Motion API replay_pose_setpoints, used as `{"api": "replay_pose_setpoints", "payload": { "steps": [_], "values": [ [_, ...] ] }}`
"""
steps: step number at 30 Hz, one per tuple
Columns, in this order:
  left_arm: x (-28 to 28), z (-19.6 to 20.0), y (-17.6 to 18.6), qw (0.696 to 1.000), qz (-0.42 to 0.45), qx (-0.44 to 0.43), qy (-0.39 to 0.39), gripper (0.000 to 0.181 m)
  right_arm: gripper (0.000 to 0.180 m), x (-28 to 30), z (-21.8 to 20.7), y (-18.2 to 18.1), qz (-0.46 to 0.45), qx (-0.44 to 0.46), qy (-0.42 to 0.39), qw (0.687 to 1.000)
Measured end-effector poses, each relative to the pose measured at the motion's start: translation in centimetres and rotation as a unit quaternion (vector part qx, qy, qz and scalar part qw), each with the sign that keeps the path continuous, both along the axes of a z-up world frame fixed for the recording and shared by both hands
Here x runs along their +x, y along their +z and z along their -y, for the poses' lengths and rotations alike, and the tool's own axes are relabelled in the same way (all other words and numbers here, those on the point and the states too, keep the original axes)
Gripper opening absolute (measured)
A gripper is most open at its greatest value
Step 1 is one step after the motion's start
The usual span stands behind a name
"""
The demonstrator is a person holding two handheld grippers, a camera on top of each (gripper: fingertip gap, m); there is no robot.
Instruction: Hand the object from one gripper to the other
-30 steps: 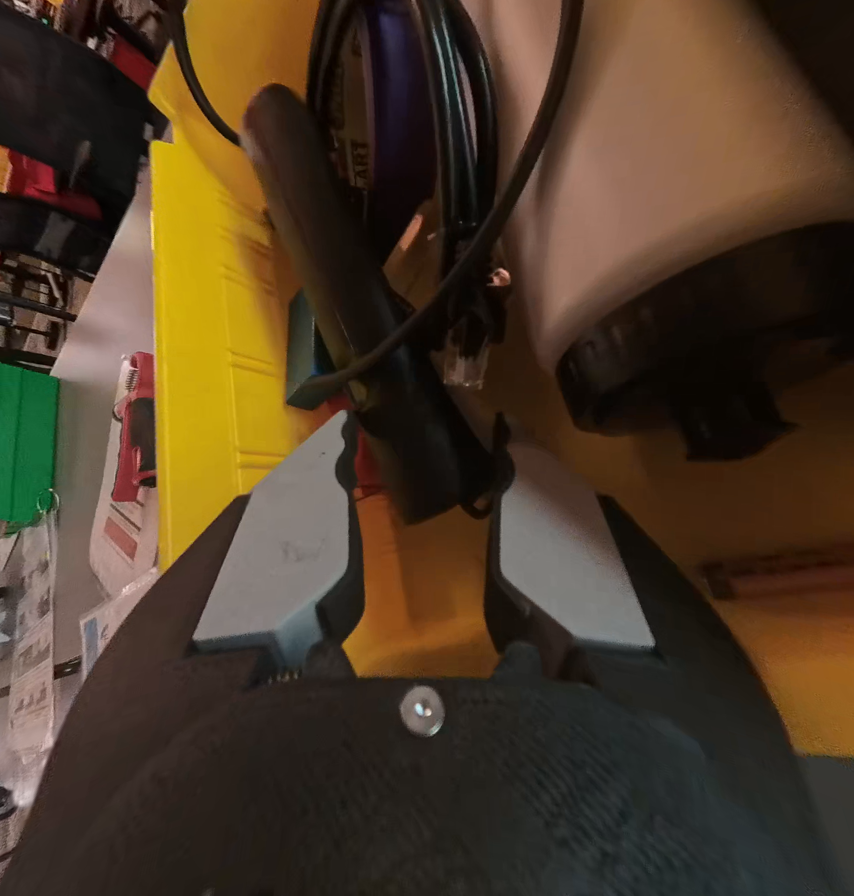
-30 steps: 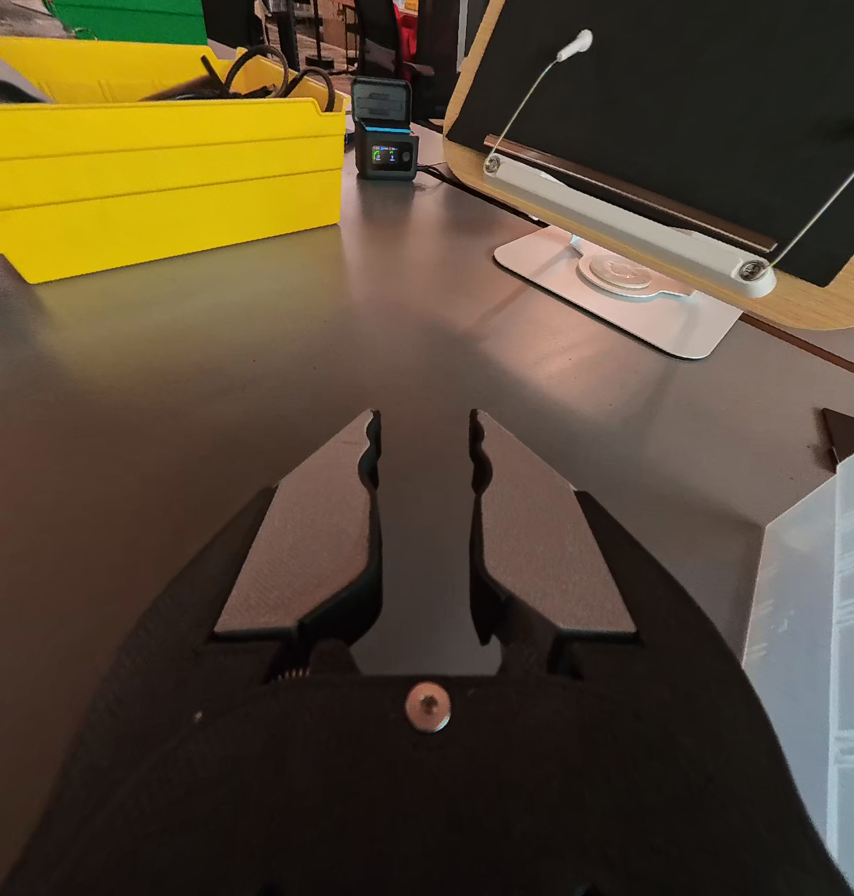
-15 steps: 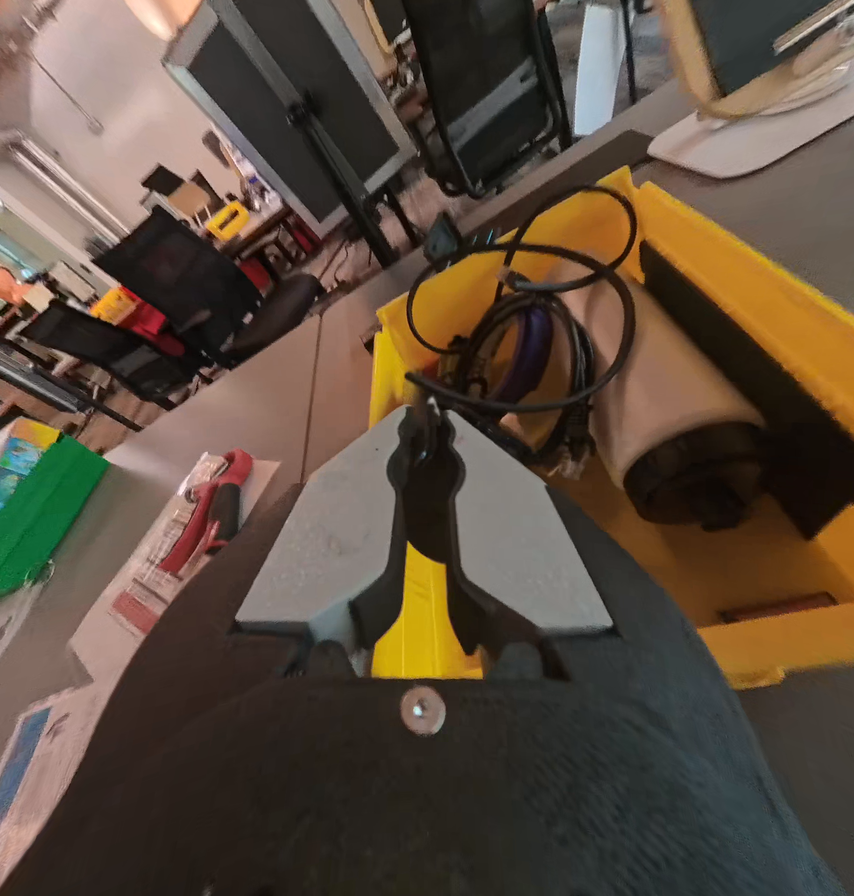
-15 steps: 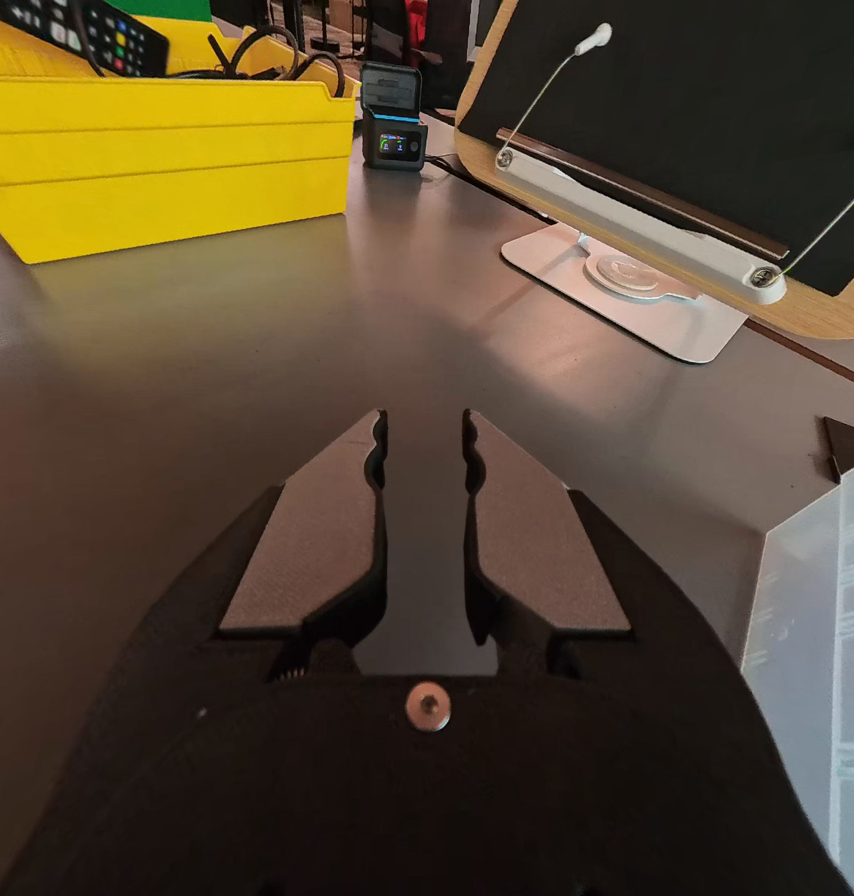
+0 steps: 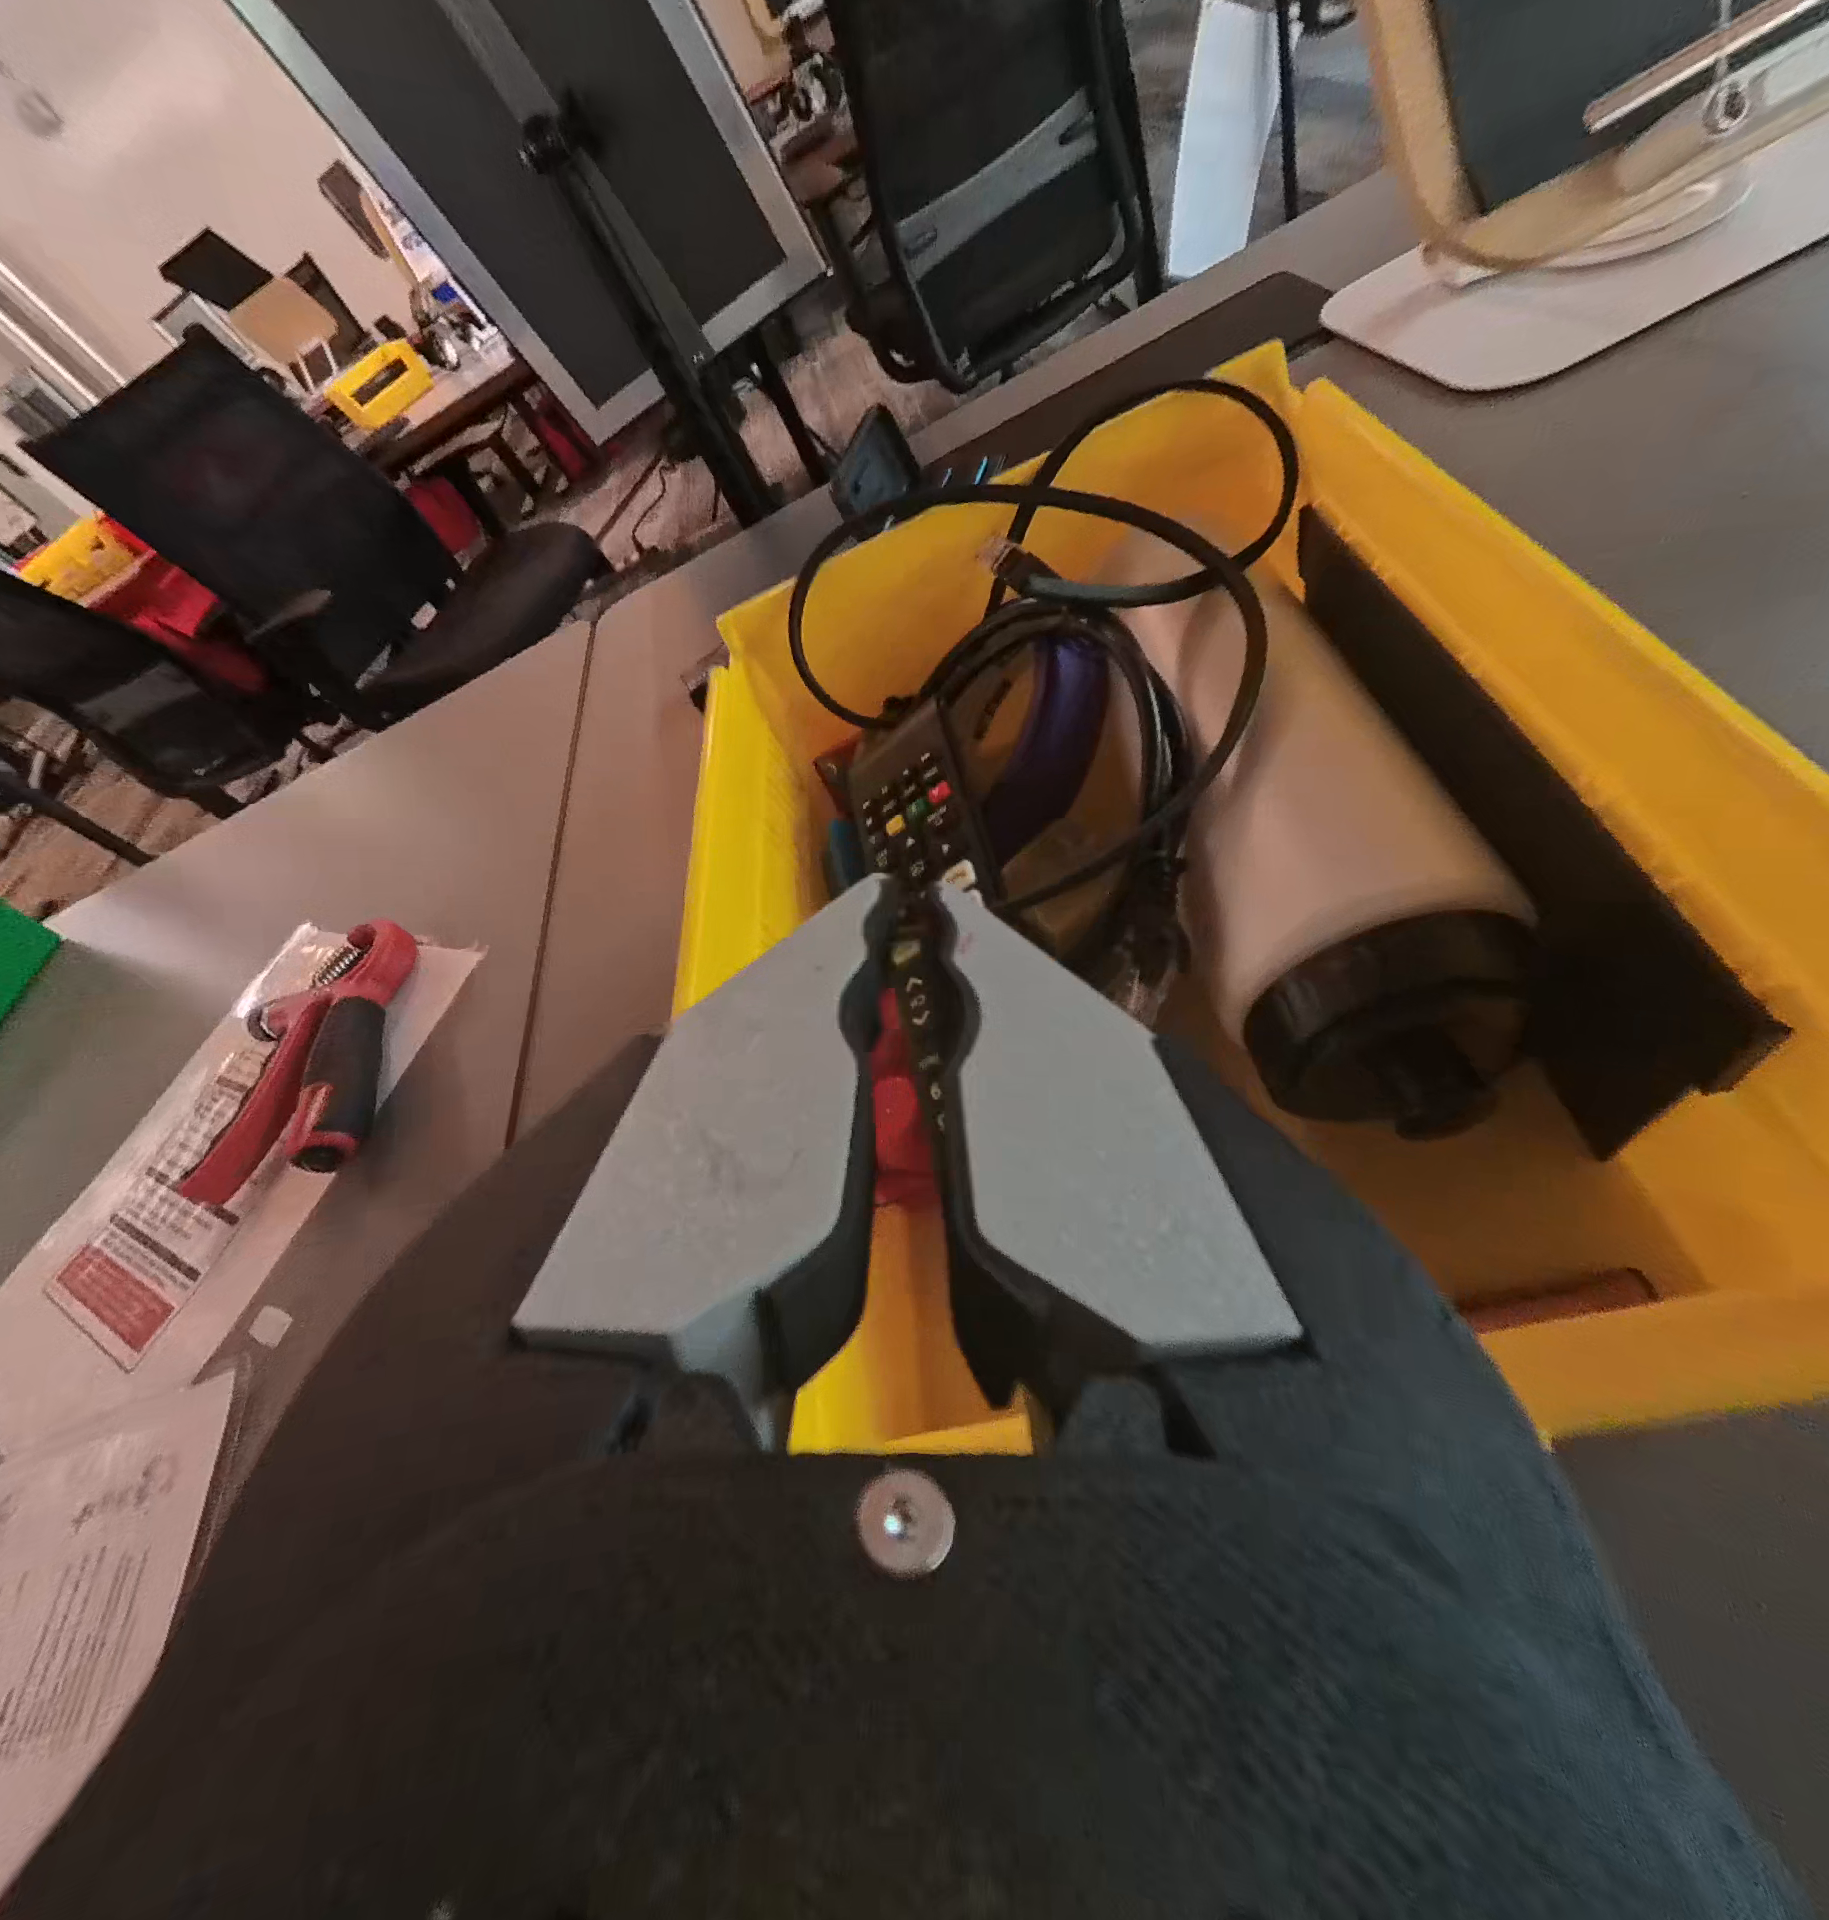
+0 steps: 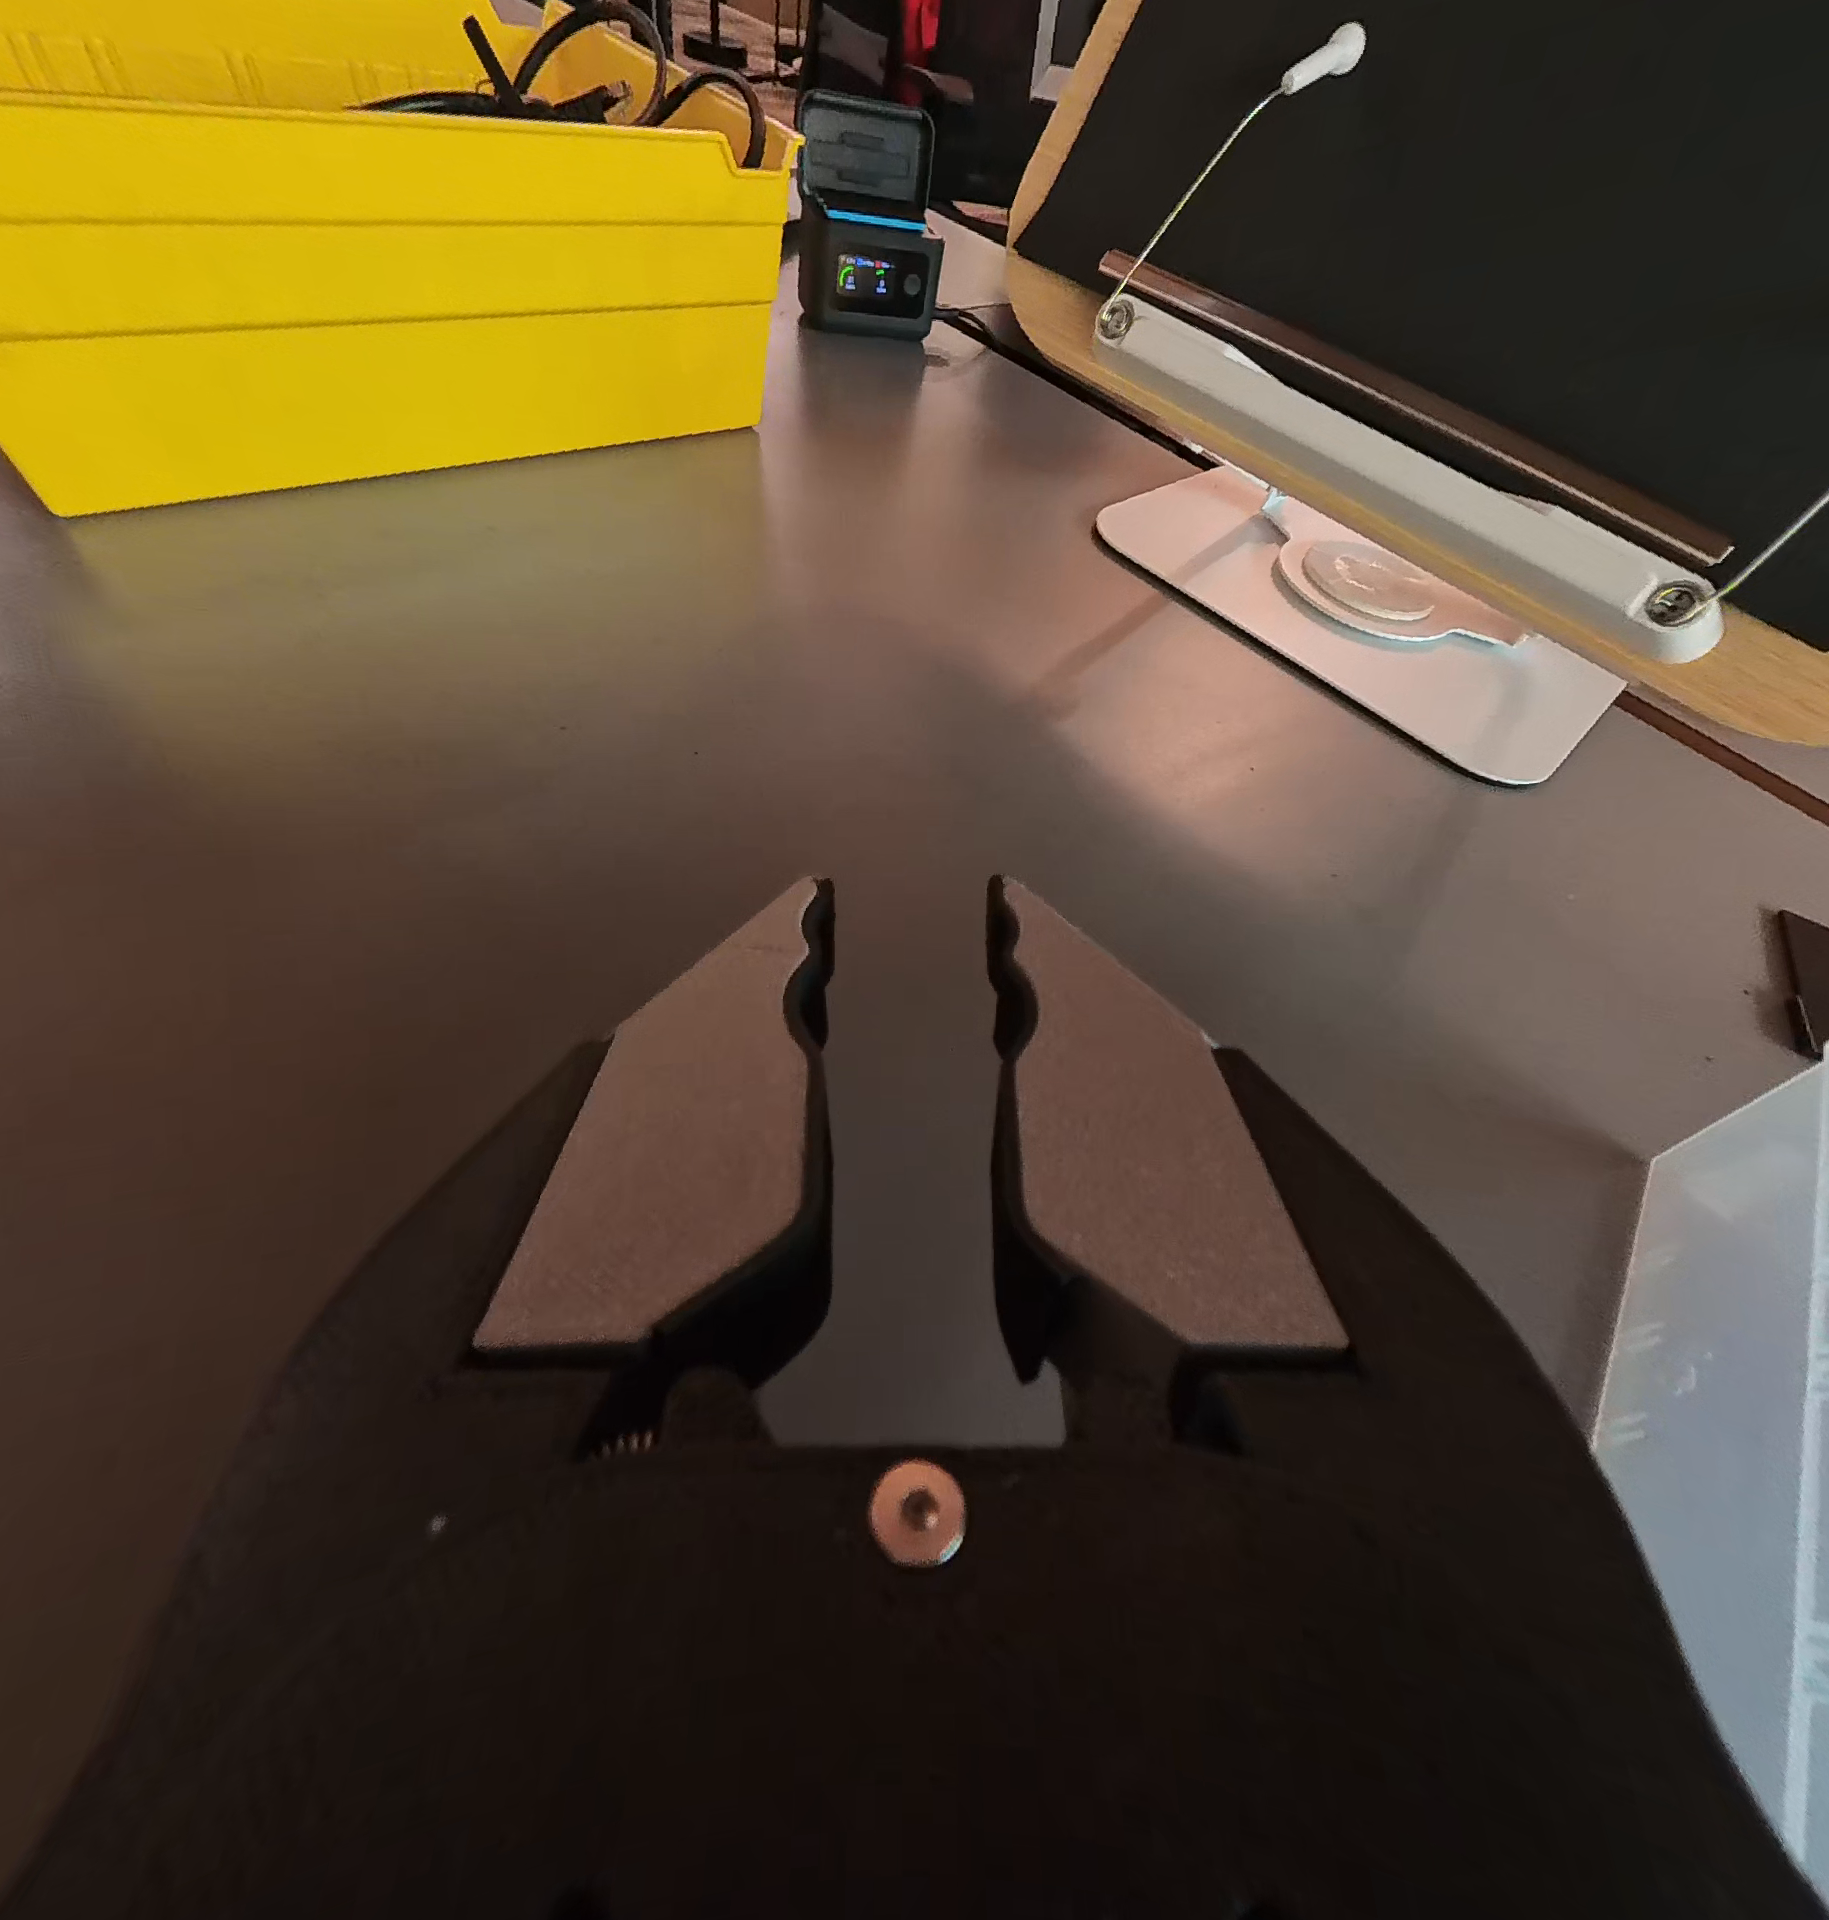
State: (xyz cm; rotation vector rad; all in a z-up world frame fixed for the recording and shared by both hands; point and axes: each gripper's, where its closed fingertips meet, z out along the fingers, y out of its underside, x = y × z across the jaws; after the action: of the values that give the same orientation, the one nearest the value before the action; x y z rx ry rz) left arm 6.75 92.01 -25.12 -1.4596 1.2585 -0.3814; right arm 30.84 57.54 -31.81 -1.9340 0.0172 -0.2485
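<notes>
The left claw [image 5: 915, 914] is closed on a black remote control [image 5: 915, 805], its grey fingers [image 5: 754, 1132] pinching the near end so that the keypad, with its coloured buttons, sticks out beyond the tips. The remote is held over the left part of a yellow bin [image 5: 1668, 831] that stands on the grey table [image 5: 390, 831]. Inside the bin lie a looped black cable [image 5: 1045, 509], a beige roll with a dark end cap [image 5: 1336, 862], something purple [image 5: 1055, 727] just right of the remote, and a long black block [image 5: 1533, 821] against the right wall. To the left of the bin, on the table, a red and black hand tool in its packaging [image 5: 307, 1049] rests beside some printed sheets [image 5: 48, 1600]. The right claw [image 6: 910, 894] hangs low over a bare stretch of table [image 6: 474, 675], its fingers parted by a moderate gap with nothing between them. In its view the yellow bin [image 6: 370, 312] stands at the far left, a small black device with a lit screen [image 6: 868, 239] just right of it, a wood-framed dark panel on a white stand [image 6: 1409, 291] at the far right, and a translucent plastic box [image 6: 1762, 1455] at the near right edge.
</notes>
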Motion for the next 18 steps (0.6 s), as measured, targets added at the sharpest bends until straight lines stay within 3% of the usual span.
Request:
{"api": "replay_pose_setpoints", "payload": {
  "steps": [4,6,12,13,15,18],
  "values": [
    [0.9,0.6,-3.4,0.995,-0.044,-0.085,0.001,0.053,0.026,-0.1,-0.1,-0.1,0.0,-0.005,0.003,1.0],
    [1.3,2.1,-5.4,0.985,-0.08,-0.152,-0.027,0.071,0.025,-0.2,-0.1,-0.2,0.002,-0.006,0.005,1.0],
    [1.1,1.0,-5.0,0.977,-0.043,-0.207,0.022,0.04,0.022,-0.3,0.0,0.0,-0.003,0.001,0.01,1.0],
    [1.4,1.0,-4.4,0.973,-0.02,-0.227,0.024,0.046,0.021,-0.3,0.0,0.0,-0.005,0.001,0.011,1.0],
    [1.5,0.9,-3.4,0.967,0.014,-0.252,0.022,0.04,0.021,-0.3,0.0,-0.1,-0.009,-0.002,0.013,1.0],
    [0.6,-0.9,-3.0,0.968,0.023,-0.239,0.068,0.039,0.02,-0.4,-0.1,-0.2,-0.005,-0.007,0.015,1.0]
  ]
}}
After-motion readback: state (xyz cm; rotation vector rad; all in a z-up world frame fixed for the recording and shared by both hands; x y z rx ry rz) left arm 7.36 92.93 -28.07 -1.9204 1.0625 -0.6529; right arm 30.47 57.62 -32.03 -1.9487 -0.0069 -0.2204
